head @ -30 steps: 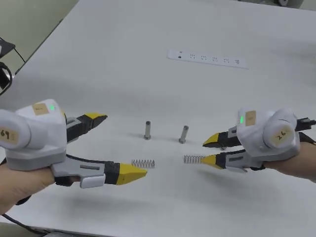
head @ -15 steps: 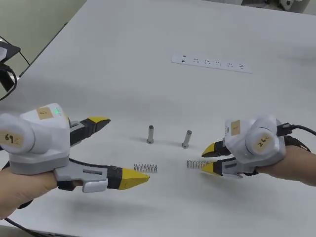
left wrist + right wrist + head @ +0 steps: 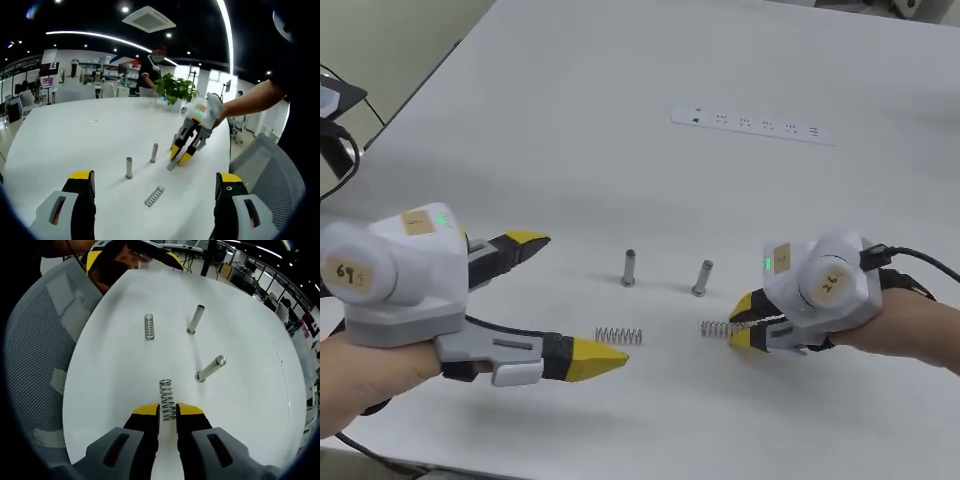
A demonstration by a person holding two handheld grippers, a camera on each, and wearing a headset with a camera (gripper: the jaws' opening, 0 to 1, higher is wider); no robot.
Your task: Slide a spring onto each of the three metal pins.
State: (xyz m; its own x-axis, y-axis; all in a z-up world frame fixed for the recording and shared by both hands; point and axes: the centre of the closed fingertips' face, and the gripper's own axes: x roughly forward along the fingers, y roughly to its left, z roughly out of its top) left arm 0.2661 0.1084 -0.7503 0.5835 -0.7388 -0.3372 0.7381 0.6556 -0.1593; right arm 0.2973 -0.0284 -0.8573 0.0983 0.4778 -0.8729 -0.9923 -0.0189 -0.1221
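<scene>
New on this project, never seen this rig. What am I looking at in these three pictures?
There is no robot here: a person holds a two-jaw gripper in each hand. The head view comes from a headset camera looking down at the white table. The two round pictures come from fisheye cameras riding on the grippers, looking out along their yellow-tipped jaws.

The left gripper is wide open and holds nothing. The right gripper is shut on one end of a spring. A second spring lies loose on the table. Two metal pins stand upright, a left pin and a right pin. A white power strip lies farther back.
</scene>
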